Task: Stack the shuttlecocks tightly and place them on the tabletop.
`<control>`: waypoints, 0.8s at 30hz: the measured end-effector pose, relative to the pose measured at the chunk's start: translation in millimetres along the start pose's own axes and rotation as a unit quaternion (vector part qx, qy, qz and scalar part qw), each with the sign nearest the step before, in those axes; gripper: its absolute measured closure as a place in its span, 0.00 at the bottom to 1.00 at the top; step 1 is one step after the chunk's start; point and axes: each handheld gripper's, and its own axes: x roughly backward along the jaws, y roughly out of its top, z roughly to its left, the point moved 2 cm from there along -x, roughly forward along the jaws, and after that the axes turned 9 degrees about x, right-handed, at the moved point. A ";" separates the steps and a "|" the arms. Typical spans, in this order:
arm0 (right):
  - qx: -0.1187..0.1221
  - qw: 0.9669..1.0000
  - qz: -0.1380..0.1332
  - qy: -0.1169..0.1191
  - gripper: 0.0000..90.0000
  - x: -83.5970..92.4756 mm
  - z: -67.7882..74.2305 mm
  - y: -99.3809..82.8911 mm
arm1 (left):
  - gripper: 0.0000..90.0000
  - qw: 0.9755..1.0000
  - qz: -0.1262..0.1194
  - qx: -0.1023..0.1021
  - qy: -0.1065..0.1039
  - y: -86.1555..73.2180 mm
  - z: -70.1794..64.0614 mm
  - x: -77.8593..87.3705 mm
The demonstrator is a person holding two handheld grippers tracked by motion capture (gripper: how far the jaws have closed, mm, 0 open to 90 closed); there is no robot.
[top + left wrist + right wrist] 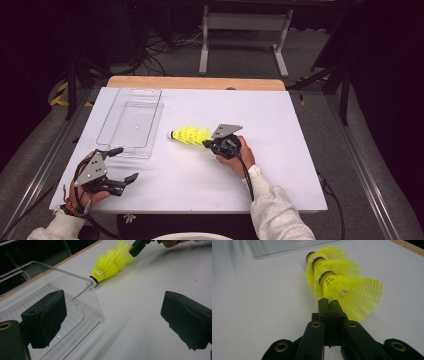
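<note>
My right gripper (329, 302) is clenched on the skirt rim of the shuttlecocks (337, 277), a nested yellow stack lying mid-table beside the clear tray (131, 120). My left gripper (122, 167) hangs released. They look feather-light and crushable, so I'd pinch gently, preferably near the corks.

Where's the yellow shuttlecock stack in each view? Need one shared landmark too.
High view: shuttlecock stack mid-table, lying sideways, skirt end in the right gripper.
Left gripper view: top centre, beyond the tray corner.
Right gripper view: centre, just past the shut jaws.
Shared landmark: clear plastic tray beside the stack's cork end.
</note>
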 end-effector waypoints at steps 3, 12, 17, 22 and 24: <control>0.001 1.000 0.002 0.001 1.00 -2.9 0.9 2.6 | 0.08 1.000 -0.001 0.000 -0.001 0.1 -0.1 0.2; -0.006 1.000 0.003 0.000 1.00 -10.3 0.3 9.9 | 0.08 1.000 -0.002 0.003 -0.002 0.0 -0.2 0.8; -0.014 1.000 0.006 0.006 0.99 -13.5 -1.2 8.7 | 0.08 1.000 -0.001 0.003 -0.002 0.0 0.0 0.7; -0.018 1.000 0.009 0.007 0.98 -15.9 -3.5 6.5 | 0.08 1.000 -0.001 0.003 -0.003 -0.1 -0.3 0.5; -0.021 1.000 0.012 0.007 0.96 -16.9 -4.6 5.3 | 0.08 1.000 -0.001 0.003 -0.003 -0.1 -0.1 0.6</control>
